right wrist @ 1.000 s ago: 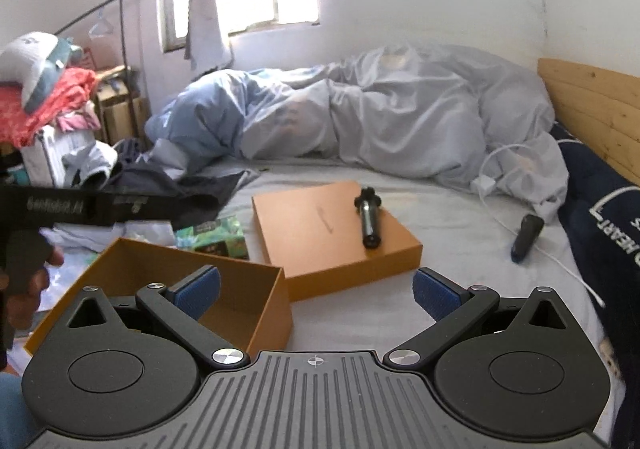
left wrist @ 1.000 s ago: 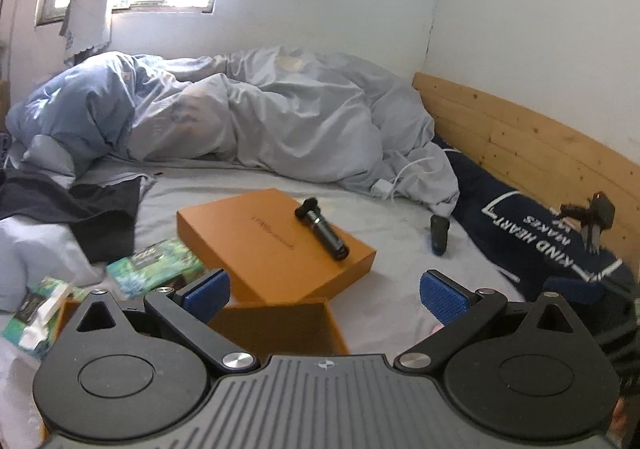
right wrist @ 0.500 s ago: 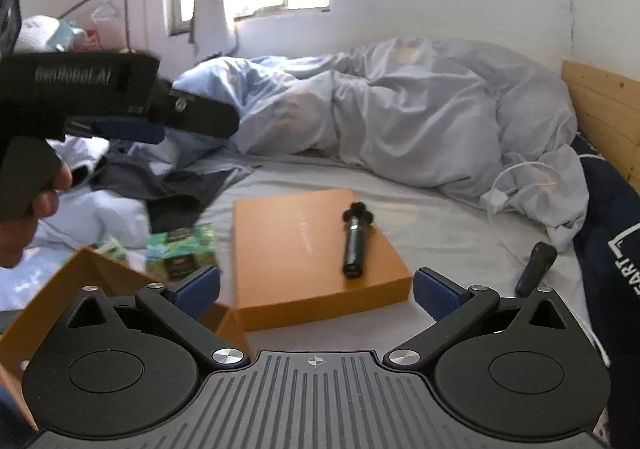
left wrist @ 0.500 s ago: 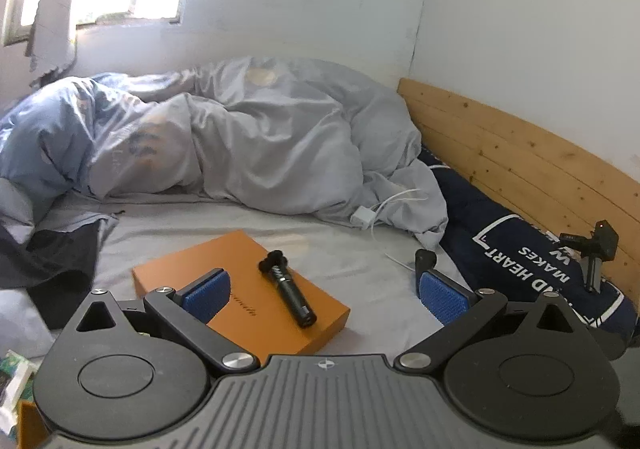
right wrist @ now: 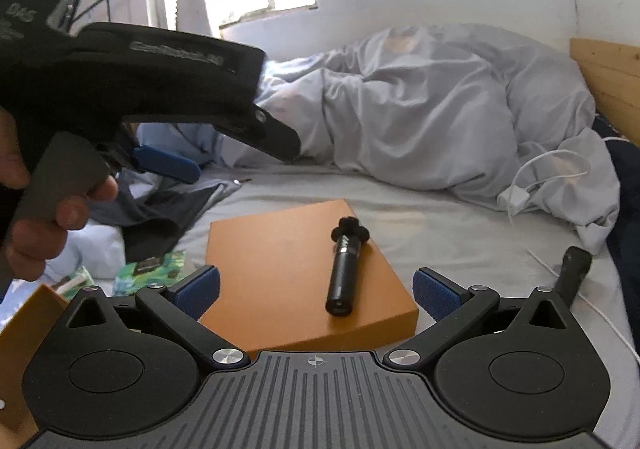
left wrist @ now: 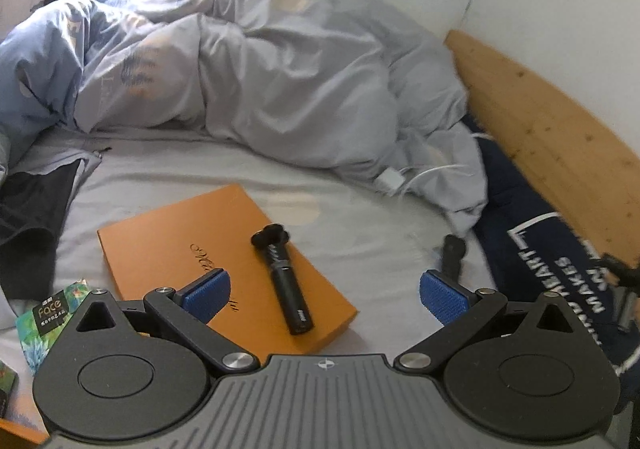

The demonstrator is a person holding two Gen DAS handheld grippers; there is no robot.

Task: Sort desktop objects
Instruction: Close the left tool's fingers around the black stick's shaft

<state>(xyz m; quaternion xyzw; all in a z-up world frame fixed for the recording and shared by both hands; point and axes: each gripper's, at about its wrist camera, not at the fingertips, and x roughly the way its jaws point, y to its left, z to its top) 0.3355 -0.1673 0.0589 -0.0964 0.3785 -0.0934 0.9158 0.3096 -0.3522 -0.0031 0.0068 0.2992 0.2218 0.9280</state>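
Observation:
A black cylindrical tool (left wrist: pixel 285 277) (right wrist: pixel 345 269) lies on a flat orange box lid (left wrist: pixel 168 245) (right wrist: pixel 272 261) on the bed. My left gripper (left wrist: pixel 325 295) is open and empty, hovering just before the lid with the tool between its fingers' line. It also shows in the right wrist view (right wrist: pixel 224 153), held high at the left by a hand. My right gripper (right wrist: pixel 316 291) is open and empty, close above the lid's near edge. An open orange box (right wrist: pixel 24 329) sits at the lower left. A small black object (left wrist: pixel 452 255) (right wrist: pixel 574 273) lies on the sheet to the right.
A rumpled grey duvet (left wrist: pixel 280 81) fills the back of the bed. A white charger and cable (right wrist: pixel 520 195) lie by it. Green tissue packs (left wrist: pixel 44 317) (right wrist: pixel 148 271) sit at the left. A navy pillow (left wrist: pixel 560 261) and wooden headboard (left wrist: pixel 552 129) are on the right.
Both grippers have moved forward and down toward the orange lid and the black tool. The left gripper has swung right and risen into the right wrist view. The open box has slid out to the left.

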